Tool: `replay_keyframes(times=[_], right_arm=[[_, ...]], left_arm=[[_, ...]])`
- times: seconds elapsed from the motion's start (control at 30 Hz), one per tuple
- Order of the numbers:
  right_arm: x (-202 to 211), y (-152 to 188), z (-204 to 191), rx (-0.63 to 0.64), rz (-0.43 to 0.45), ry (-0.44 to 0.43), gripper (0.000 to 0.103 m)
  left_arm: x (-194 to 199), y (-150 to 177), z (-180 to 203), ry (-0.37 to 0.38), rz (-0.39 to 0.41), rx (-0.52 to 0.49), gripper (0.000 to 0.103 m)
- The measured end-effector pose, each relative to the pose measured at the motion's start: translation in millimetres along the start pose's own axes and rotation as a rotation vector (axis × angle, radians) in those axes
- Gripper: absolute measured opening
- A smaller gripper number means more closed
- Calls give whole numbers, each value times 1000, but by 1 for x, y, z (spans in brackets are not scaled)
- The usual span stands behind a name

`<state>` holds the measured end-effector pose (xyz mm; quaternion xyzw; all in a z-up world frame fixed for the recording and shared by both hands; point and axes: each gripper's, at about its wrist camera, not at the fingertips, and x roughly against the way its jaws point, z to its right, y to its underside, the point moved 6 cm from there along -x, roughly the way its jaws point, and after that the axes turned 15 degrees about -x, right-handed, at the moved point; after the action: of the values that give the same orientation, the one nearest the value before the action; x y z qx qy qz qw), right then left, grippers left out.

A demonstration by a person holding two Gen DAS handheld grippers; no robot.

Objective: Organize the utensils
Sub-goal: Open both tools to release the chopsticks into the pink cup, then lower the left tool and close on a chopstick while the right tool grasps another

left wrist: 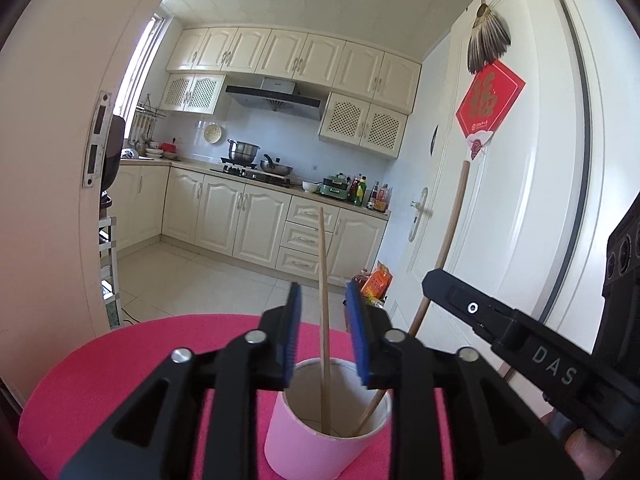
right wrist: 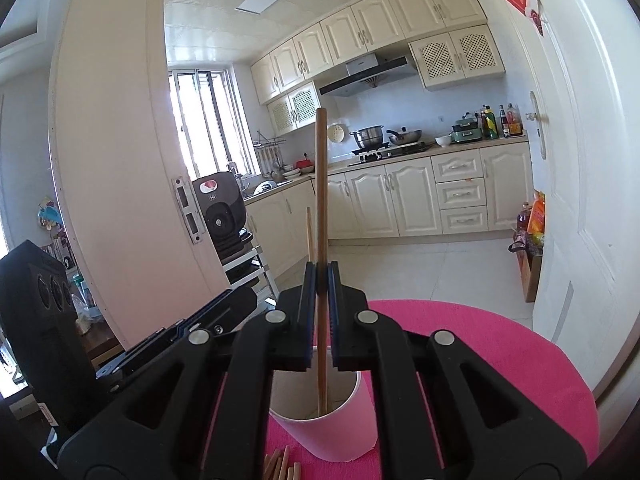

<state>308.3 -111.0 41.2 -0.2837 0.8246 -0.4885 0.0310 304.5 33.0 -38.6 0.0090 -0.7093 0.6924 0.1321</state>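
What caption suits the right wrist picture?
Right gripper clamps a wooden chopstick standing in a pink cup on a pink table.

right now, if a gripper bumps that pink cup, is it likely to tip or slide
Probably tips easily: the cup looks like thin paper, tall for its base, so likely light. The chopsticks standing in it lean on the rim and rise well above it, adding leverage. The pink cloth underneath looks soft, so it would likely topple rather than slide.
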Motion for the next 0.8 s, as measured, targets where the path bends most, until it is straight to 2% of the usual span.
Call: replay_keyframes(times=[0.23, 0.37, 0.4, 0.47, 0.7, 0.8], right_arm=[[4, 7, -2, 7, -25, 57, 8], [16, 5, 0, 1, -5, 86, 41], [19, 5, 0, 0, -2, 88, 46], [26, 6, 0, 4, -5, 97, 46], [51, 17, 7, 22, -44, 145, 51], [56, 29, 14, 19, -111, 169, 52]], left_arm=[[14, 1, -1, -33, -53, -16, 40], [28, 0, -1, -53, -76, -30, 47], [31, 0, -2, -54, -83, -27, 51], [38, 0, -4, -57, -108, -25, 57], [60, 24, -9, -33, -298, -38, 61], [65, 48, -13, -19, -416, -41, 61]])
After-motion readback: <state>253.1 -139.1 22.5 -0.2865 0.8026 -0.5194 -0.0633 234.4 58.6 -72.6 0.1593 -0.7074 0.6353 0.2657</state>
